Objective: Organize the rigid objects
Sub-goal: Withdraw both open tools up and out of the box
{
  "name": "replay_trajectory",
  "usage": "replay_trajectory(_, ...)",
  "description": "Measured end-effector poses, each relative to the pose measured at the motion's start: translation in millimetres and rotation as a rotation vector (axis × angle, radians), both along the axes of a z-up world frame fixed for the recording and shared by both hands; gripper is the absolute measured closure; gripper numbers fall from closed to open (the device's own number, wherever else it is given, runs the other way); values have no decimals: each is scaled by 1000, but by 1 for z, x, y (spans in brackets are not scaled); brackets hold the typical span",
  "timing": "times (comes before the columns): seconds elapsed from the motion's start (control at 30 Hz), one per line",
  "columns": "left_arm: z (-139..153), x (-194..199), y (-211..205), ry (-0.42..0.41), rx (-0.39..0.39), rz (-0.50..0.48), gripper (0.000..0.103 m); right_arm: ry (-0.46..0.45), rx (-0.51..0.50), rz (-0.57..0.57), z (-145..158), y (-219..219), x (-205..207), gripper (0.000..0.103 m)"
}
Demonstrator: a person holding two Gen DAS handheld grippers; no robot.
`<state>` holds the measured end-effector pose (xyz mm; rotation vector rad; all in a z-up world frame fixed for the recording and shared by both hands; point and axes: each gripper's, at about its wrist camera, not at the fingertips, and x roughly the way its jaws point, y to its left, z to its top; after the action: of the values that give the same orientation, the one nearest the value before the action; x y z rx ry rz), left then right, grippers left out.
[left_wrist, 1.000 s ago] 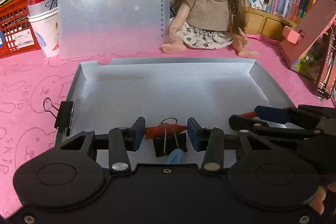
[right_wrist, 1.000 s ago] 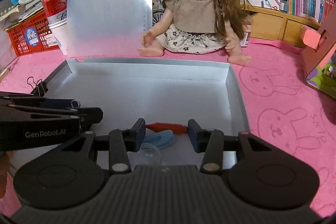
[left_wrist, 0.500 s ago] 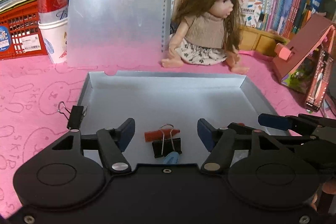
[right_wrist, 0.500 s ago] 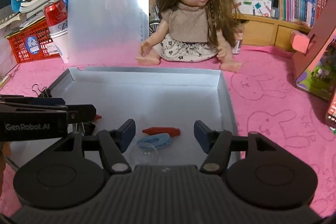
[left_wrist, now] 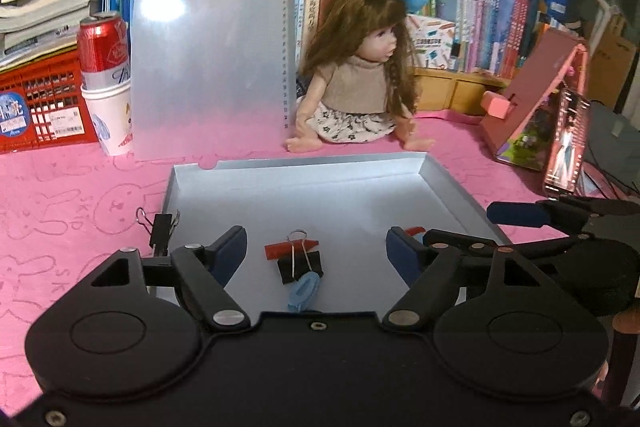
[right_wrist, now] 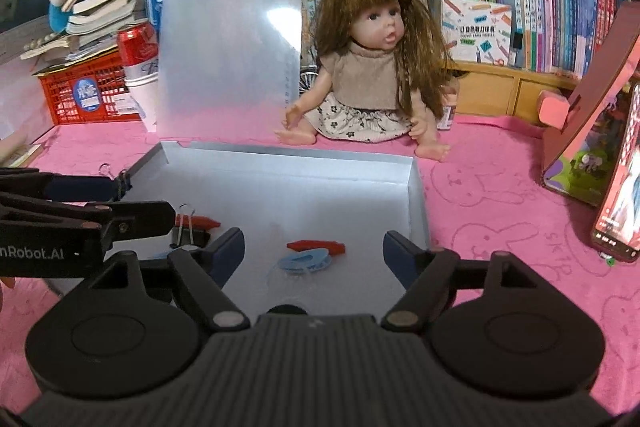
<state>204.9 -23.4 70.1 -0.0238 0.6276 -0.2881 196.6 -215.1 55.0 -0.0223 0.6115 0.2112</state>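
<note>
A shallow silver tray (left_wrist: 304, 171) (right_wrist: 416, 195) lies on the pink mat. Inside it, in the left wrist view, are a red crayon (left_wrist: 276, 249), a black binder clip (left_wrist: 300, 265) across it and a blue oval piece (left_wrist: 304, 289). The right wrist view shows a second red crayon (right_wrist: 316, 246), a blue oval piece (right_wrist: 304, 261) and a clear dome (right_wrist: 286, 277). My left gripper (left_wrist: 316, 251) hangs above the first group, jaws opening, nothing between them. My right gripper (right_wrist: 314, 251) hangs above the second group, jaws opening too, holding nothing.
Another black binder clip (left_wrist: 160, 229) is clipped on the tray's left wall. Behind the tray stand a translucent clipboard (left_wrist: 208, 59), a doll (left_wrist: 356, 83), a red can in a paper cup (left_wrist: 106, 83) and a red crate (left_wrist: 36, 103). A pink box (left_wrist: 540, 107) and a phone (right_wrist: 624, 187) are at the right.
Both grippers opened wide and drew up and back from the tray. The crayon, clip and blue pieces that were between the fingers now lie free on the tray floor.
</note>
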Motion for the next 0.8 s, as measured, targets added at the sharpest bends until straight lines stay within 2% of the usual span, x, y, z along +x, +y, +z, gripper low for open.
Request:
replay_trajectory(0.23,4,-35,6,-16,-16,-28,26,-38,-21,47,9,2,-27,15)
replay_trajectory(0.5,3,-69,11,-17,-36,-49,25,-70,1,75,16,-2,-56,12)
replay_trajectory(0.8,-1,-100,12,-46,-11,-72,25,-91,1,99,14,-5,-82,9)
